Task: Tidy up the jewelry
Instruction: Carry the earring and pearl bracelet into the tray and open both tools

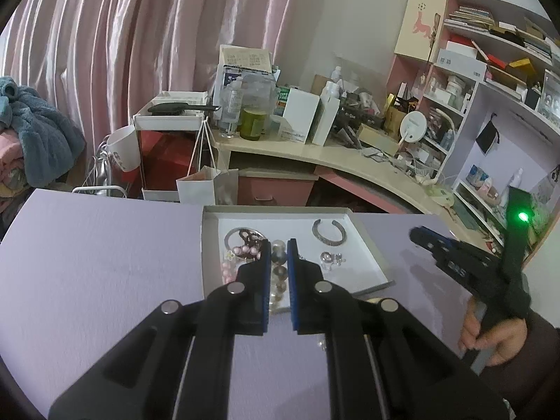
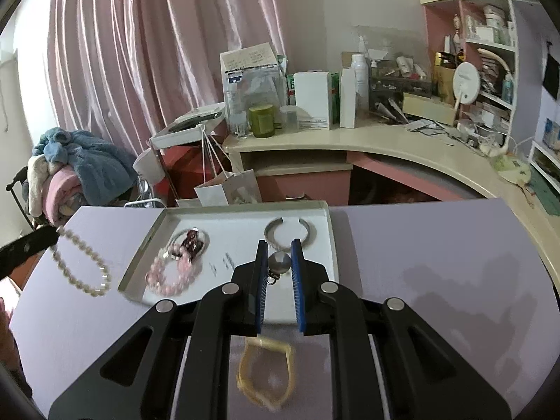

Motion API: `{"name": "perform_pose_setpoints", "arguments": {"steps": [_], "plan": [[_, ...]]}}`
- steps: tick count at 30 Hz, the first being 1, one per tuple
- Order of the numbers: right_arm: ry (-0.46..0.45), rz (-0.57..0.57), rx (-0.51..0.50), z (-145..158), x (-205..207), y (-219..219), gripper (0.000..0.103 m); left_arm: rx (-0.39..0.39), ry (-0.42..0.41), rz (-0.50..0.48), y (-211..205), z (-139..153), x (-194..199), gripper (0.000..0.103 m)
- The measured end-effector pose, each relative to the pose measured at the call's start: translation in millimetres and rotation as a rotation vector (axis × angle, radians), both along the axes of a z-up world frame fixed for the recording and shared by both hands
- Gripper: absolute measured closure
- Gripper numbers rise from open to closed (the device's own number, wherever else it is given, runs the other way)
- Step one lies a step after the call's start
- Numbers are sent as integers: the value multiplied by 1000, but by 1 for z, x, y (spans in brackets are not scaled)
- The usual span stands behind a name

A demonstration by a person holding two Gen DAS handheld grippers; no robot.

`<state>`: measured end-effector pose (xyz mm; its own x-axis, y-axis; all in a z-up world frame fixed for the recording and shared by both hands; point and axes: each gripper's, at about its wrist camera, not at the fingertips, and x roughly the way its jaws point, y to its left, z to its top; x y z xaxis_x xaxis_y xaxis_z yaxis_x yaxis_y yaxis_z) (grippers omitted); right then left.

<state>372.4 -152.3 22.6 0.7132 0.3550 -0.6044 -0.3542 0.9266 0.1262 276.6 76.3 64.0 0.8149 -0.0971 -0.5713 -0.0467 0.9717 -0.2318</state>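
Right wrist view only: right gripper (image 2: 279, 250) nearly closed, pinching a round grey metal ball pendant (image 2: 279, 262) with a small ring under it. A pearl bracelet (image 2: 78, 266) dangles from the closed tip of the left gripper (image 2: 52, 236), left of the tray (image 2: 147, 245) and above the table. A yellow rubber-like band (image 2: 266, 372) lies on the table just in front of the tray.

Left wrist view only: left gripper (image 1: 279, 245) closed on the beaded strand (image 1: 278, 276), which hangs between the fingers; a small clear ring (image 1: 327, 257) sits inside the tray (image 1: 371, 245).

Shallow white cardboard tray also holds an open silver cuff (image 2: 290, 232) at its far right, and a pink bead bracelet (image 2: 173, 274) at the left. Smooth lilac table (image 2: 420, 262); behind the tray a cluttered beige desk (image 2: 385, 143) and pink curtains (image 2: 140, 52).
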Motion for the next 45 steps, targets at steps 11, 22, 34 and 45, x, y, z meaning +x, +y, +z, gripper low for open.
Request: {"name": "perform_pose_setpoints", "arguments": {"steps": [11, 22, 34, 45], "plan": [[176, 43, -30, -47, 41, 32, 89, -10, -8, 9, 5, 4, 23, 94], [188, 16, 26, -46, 40, 14, 62, -7, -10, -23, -8, 10, 44, 94], [190, -87, 80, -45, 42, -29, 62, -4, 1, -57, -19, 8, 56, 94], [174, -78, 76, -43, 34, -31, 62, -11, 33, -74, -22, 0, 69, 94]]}}
